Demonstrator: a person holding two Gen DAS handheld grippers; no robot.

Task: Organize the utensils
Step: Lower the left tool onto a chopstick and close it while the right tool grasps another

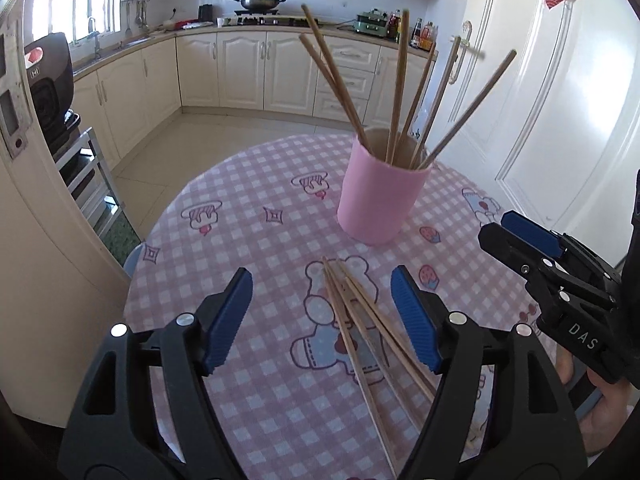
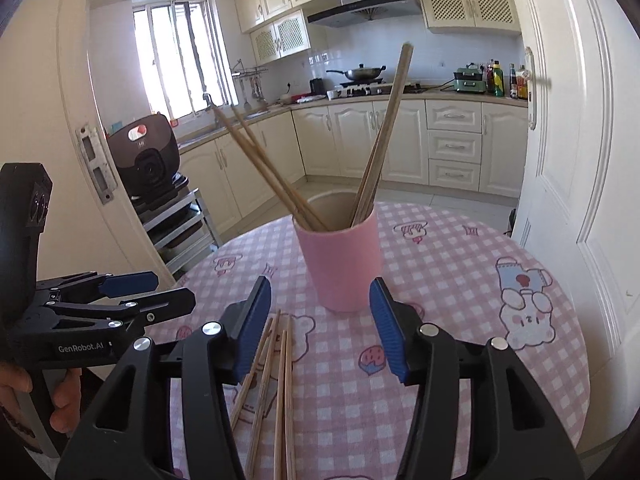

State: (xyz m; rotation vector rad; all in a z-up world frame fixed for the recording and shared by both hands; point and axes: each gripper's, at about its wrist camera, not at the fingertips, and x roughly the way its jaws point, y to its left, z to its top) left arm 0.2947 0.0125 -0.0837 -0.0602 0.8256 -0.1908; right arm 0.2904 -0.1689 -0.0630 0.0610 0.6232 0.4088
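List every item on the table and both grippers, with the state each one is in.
pink cup: upright on the table, open top, holding chopsticks.
chopsticks in the cup: standing, leaning outward against the rim.
loose chopsticks: lying flat on the tablecloth in a loose bundle, near side of the cup.
left gripper: open, empty, fingers either side of the loose chopsticks.
right gripper: open, empty.
tablecloth: spread flat.

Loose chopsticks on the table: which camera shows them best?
Left wrist view: the loose chopsticks lie fanned between the open left hand-held gripper. Right wrist view shows them too, partly hidden behind a finger.
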